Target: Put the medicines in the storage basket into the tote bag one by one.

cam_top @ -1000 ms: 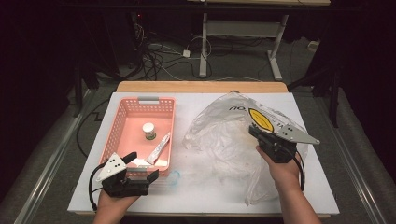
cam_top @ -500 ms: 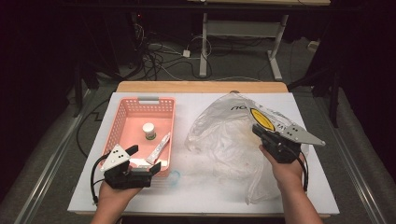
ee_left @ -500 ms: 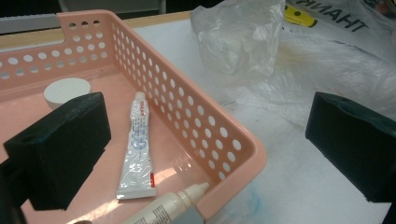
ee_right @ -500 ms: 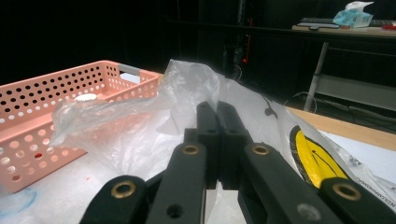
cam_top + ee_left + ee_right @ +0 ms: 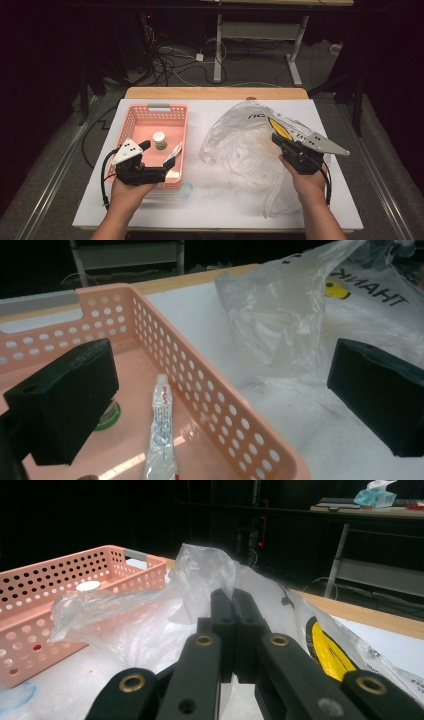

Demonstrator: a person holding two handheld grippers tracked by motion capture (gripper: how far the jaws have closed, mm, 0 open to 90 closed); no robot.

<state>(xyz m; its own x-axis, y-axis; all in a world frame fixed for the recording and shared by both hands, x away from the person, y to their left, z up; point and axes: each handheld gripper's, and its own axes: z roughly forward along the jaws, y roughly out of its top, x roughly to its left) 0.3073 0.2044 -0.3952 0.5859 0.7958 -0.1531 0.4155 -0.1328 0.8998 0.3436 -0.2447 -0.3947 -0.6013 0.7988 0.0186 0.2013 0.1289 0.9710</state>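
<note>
In the high view, the left gripper (image 5: 167, 167) sits at the near right corner of the pink basket (image 5: 134, 120), which stands on the left half of the white desk (image 5: 210, 210); its jaws stand wide apart with nothing between them, pointing right across the basket's near right edge. Inside the basket, a white-capped small jar (image 5: 159, 140) stands near the middle and a toothpaste tube (image 5: 173, 151) leans against the right wall, just beyond the gripper. On the right half of the desk a clear plastic bag (image 5: 240, 150) lies crumpled, and the right gripper (image 5: 276, 138) is clenched on its far right part, beside a yellow print on the bag. In the left gripper view, the two black jaws are released: the left one hangs over the basket's floor, the right one over the desk outside, with the basket's perforated wall (image 5: 225, 410) running between them. The tube (image 5: 160, 430) lies in the basket along that wall, between the jaws but lower, untouched; the jar (image 5: 107, 415) peeks from behind the left jaw, and the bag (image 5: 295, 320) lies farther off to the right. In the right gripper view, the jaws press together on a fold of the bag (image 5: 200, 575), which bunches up just past their tips; the basket (image 5: 60, 590) stands to the left with the jar's white cap (image 5: 88, 585) showing above its rim.
</note>
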